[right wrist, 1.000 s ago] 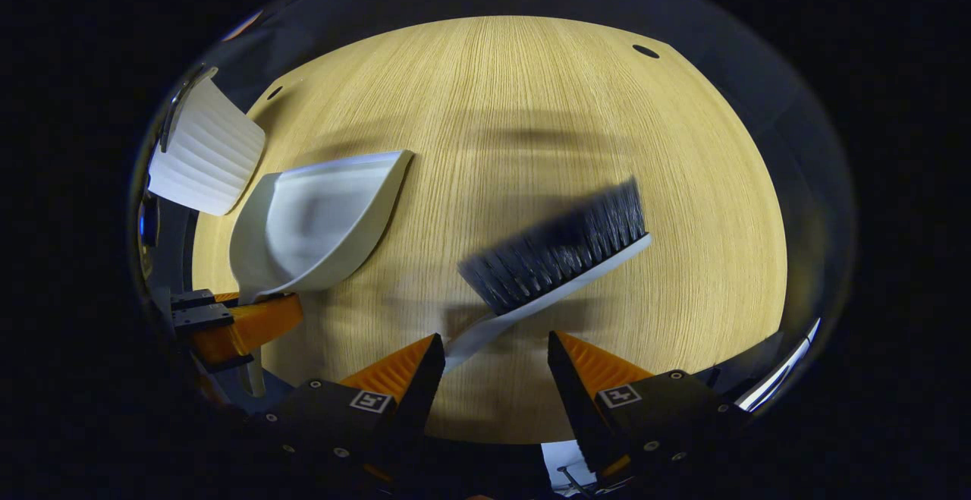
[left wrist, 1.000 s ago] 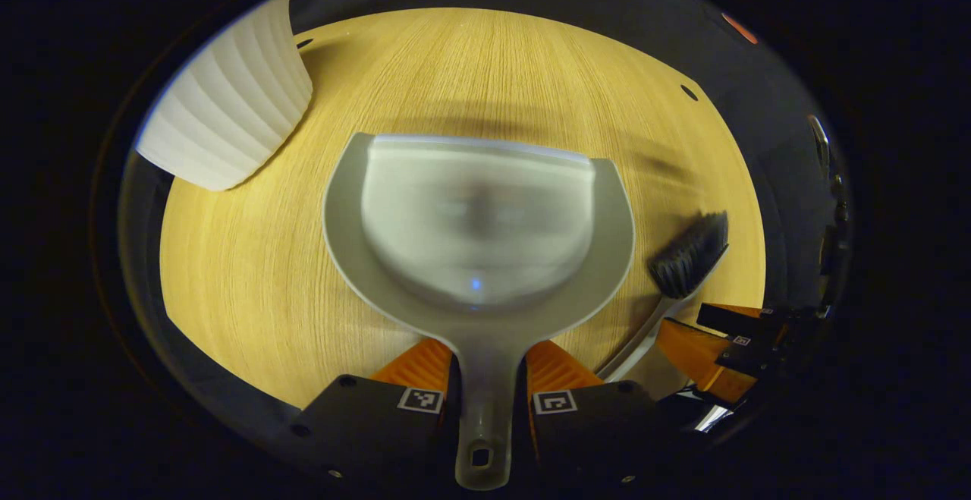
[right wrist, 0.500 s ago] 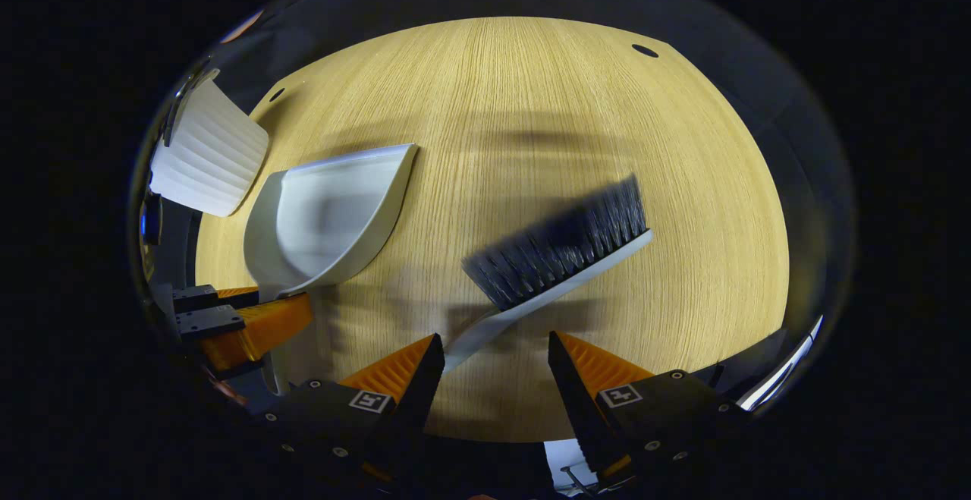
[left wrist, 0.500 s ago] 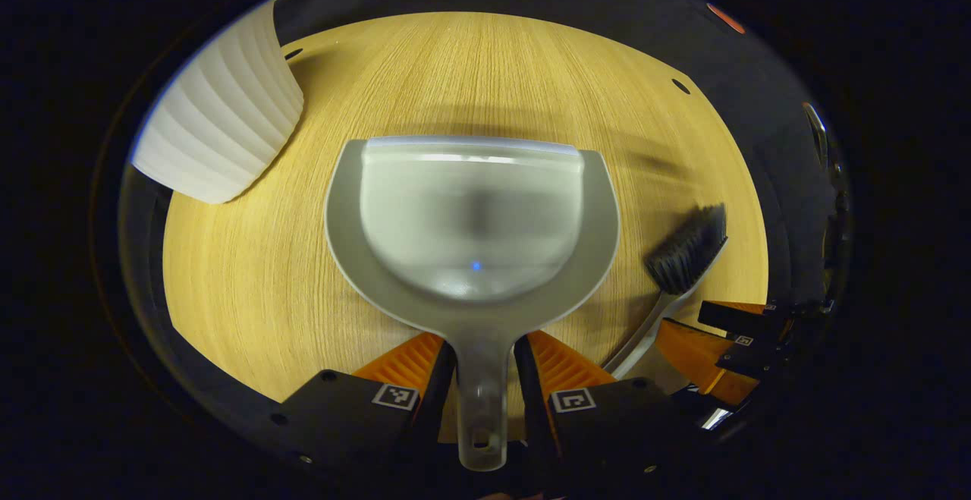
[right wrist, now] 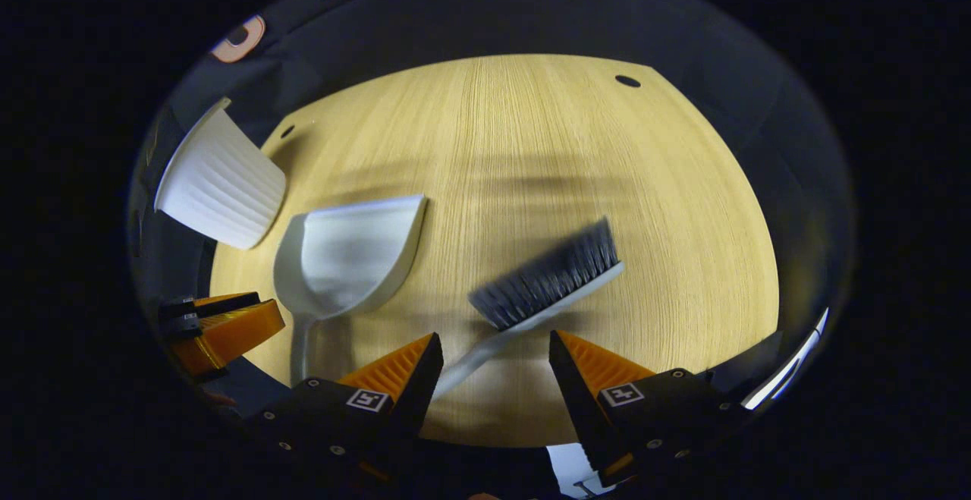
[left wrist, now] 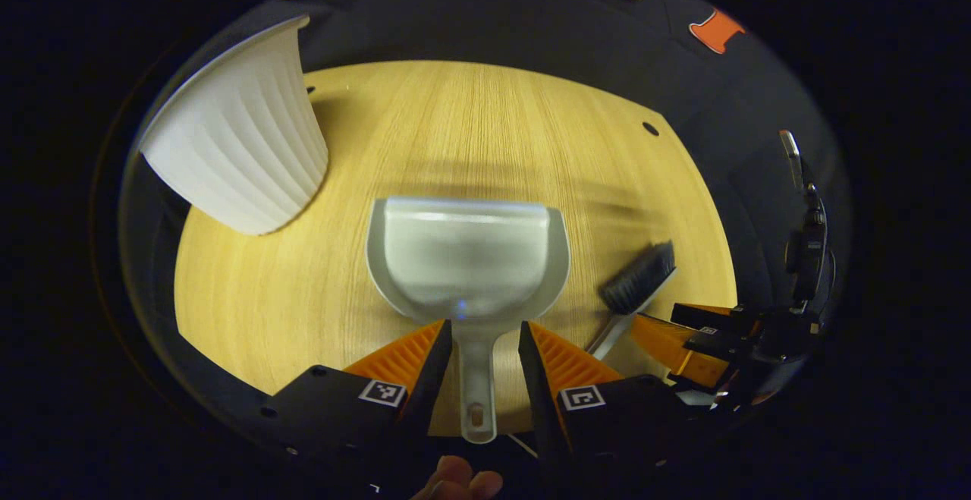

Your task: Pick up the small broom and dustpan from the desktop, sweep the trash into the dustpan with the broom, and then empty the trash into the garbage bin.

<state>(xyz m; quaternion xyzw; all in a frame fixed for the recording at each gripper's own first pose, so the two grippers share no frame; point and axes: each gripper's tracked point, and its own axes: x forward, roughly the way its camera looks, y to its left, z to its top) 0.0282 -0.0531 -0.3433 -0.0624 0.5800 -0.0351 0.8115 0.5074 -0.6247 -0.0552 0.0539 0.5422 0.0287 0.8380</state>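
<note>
Legible text: none. Square coded marker tags [left wrist: 381, 392] on the left tool's finger blocks, nearer the camera than the dustpan [left wrist: 466, 257]; patterns only, no readable characters.

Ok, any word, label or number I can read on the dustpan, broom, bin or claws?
None readable.
Dustpan, broom, garbage bin: plain, no print visible.
Left claw and right claw: a square marker on each finger, black-and-white pattern only, no letters or numbers.
</note>
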